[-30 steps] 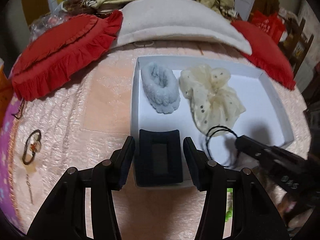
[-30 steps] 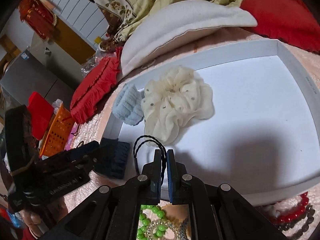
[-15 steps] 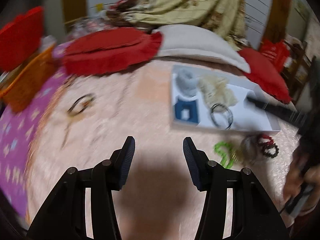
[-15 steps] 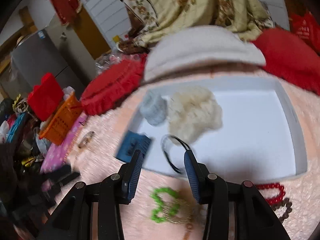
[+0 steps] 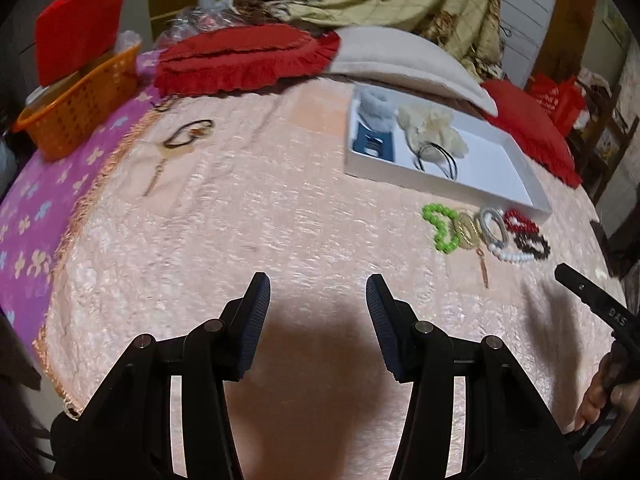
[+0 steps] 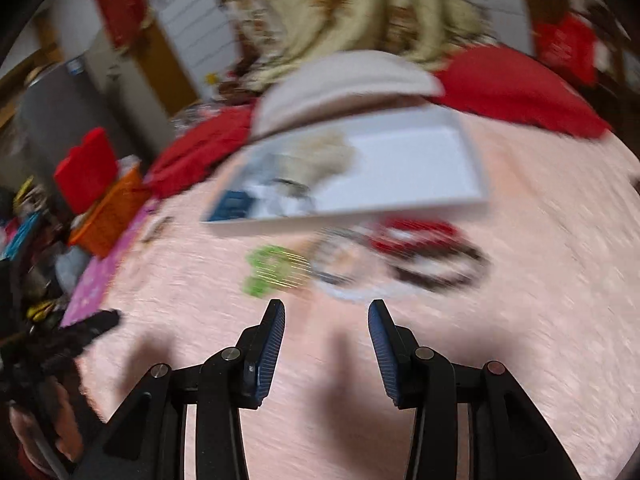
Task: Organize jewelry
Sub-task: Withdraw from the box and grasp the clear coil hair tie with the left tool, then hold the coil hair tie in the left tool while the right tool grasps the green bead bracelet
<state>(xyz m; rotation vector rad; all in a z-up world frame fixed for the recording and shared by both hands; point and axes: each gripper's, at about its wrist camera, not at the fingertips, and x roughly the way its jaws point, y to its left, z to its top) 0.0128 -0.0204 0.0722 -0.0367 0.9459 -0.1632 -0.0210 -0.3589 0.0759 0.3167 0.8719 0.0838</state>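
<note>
A white box [image 5: 496,148] on the pink bedspread holds a grey-blue fluffy scrunchie [image 5: 376,110], a cream scrunchie [image 5: 434,132], a dark blue clip [image 5: 374,146] and a black hair tie [image 5: 436,158]. In front of it lie a green bead bracelet [image 5: 440,226], a gold ring-shaped piece [image 5: 466,230], a white bead bracelet [image 5: 498,236], a red bracelet [image 5: 520,222] and a dark one [image 5: 532,244]. A black cord bracelet [image 5: 188,136] lies far left. My left gripper [image 5: 318,300] is open and empty, well back from the box. My right gripper [image 6: 326,322] is open and empty, just short of the blurred bracelets [image 6: 400,256].
Red cushions [image 5: 244,56] and a white pillow [image 5: 404,66] lie behind the box. An orange basket [image 5: 76,108] stands at the left on a purple cloth [image 5: 32,208]. The right gripper's tip [image 5: 592,300] shows at the lower right of the left wrist view.
The left gripper let go of the dark blue clip in the box and pulled far back. The right gripper opened, released the black hair tie in the box, and drew back.
</note>
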